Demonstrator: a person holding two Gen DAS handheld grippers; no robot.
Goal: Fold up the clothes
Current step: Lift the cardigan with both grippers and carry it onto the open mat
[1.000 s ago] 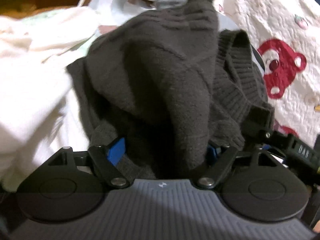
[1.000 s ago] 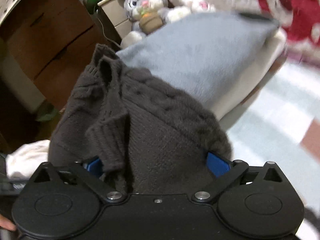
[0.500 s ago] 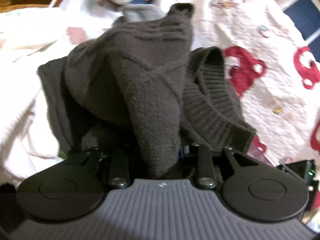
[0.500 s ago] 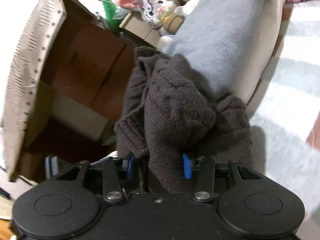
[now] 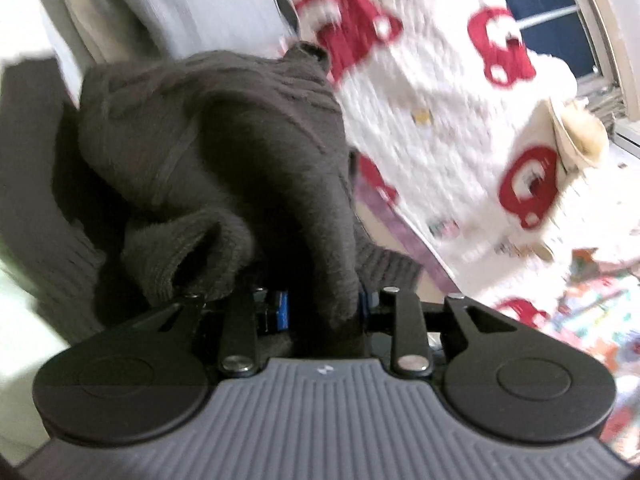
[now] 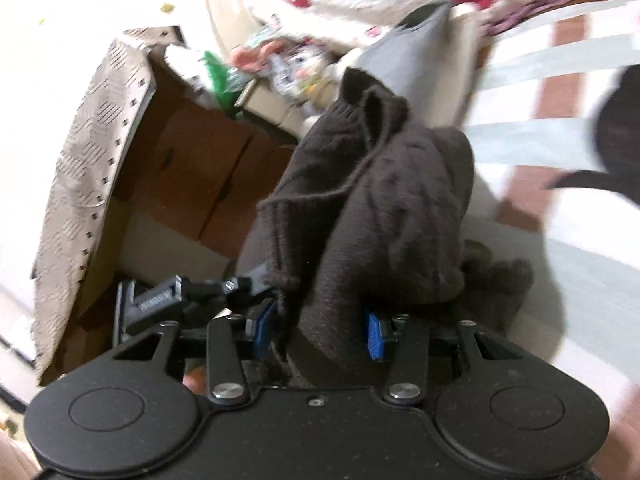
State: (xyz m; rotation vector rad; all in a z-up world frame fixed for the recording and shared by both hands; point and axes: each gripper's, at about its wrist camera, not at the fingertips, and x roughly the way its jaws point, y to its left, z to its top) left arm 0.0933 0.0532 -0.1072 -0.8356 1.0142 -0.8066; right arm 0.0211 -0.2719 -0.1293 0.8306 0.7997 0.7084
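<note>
Both grippers clamp the dark brown knit sweater [image 5: 224, 152].
It bunches between the left gripper [image 5: 323, 307] jaws and the right gripper [image 6: 318, 330] jaws, raised above the striped bed sheet [image 6: 560, 280].

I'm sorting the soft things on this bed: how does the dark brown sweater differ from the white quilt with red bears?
The dark brown sweater is one plain dark colour in ribbed knit; the white quilt is pale with red bear prints. The sweater is bunched up and clamped in both the left gripper and the right gripper; the quilt lies loose behind it, untouched. Both are soft fabric.
</note>
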